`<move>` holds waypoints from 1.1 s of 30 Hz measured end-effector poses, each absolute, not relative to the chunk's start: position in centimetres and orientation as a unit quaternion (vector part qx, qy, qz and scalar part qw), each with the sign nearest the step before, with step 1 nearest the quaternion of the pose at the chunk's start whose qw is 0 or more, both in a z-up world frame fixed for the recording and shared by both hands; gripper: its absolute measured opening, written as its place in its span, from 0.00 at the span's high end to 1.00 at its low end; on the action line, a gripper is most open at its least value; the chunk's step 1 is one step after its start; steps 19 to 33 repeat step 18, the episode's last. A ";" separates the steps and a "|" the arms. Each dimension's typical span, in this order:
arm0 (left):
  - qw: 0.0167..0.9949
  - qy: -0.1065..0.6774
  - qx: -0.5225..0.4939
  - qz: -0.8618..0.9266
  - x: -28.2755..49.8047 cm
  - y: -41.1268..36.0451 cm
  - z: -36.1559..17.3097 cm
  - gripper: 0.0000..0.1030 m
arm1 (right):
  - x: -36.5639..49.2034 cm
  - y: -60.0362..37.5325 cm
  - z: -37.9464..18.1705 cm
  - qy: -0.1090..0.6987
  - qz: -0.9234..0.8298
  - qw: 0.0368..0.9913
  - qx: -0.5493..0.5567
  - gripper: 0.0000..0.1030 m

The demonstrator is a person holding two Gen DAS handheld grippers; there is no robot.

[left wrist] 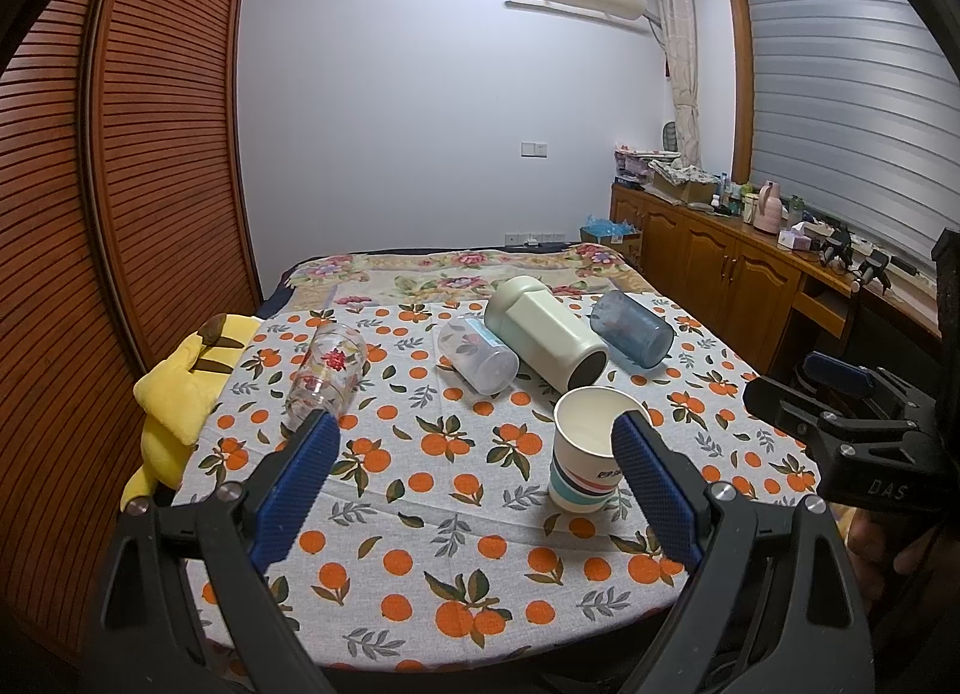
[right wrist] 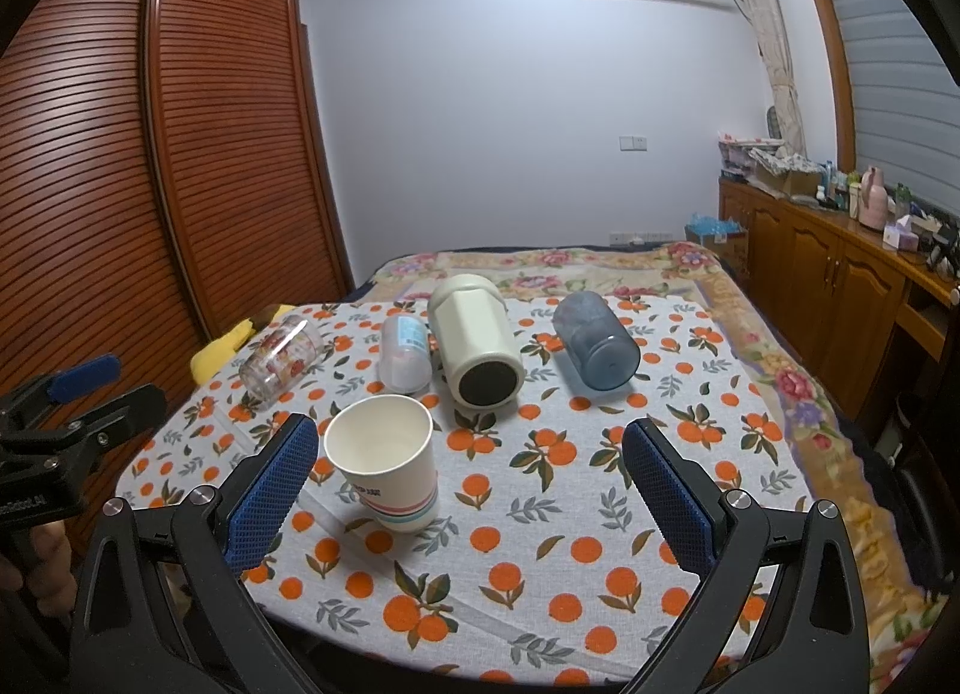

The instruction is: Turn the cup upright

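A striped paper cup [left wrist: 585, 451] stands upright on the orange-print tablecloth [left wrist: 420, 514]; it also shows in the right wrist view [right wrist: 387, 463]. Behind it lie four cups on their sides: a floral glass [left wrist: 327, 373] [right wrist: 279, 361], a clear plastic cup [left wrist: 477, 355] [right wrist: 405, 355], a cream mug [left wrist: 543, 331] [right wrist: 477, 346] and a blue tumbler [left wrist: 630, 334] [right wrist: 594, 340]. My left gripper [left wrist: 474, 436] is open, its right finger beside the paper cup. My right gripper [right wrist: 471, 442] is open, the paper cup just inside its left finger.
A yellow plush toy [left wrist: 180, 388] lies at the table's left edge. A slatted wooden wardrobe [left wrist: 120, 184] stands at left, wooden cabinets [left wrist: 720, 268] at right. A floral bedspread [left wrist: 450, 268] lies beyond the table.
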State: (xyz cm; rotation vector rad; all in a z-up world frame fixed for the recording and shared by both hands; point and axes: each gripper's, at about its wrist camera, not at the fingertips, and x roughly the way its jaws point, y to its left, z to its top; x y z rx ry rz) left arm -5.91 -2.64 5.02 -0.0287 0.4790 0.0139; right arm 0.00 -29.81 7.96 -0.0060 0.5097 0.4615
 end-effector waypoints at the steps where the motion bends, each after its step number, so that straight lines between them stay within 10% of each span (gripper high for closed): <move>1: 0.971 0.237 -0.014 0.007 -5.9 -2.6 5.0 0.10 | 0.0 -29.8 8.0 0.250 0.226 0.942 -0.003 0.00; 33: 0.970 0.241 -0.017 0.009 -6.0 -2.5 4.9 0.10 | -0.1 -29.8 8.0 0.250 0.225 0.942 -0.003 0.00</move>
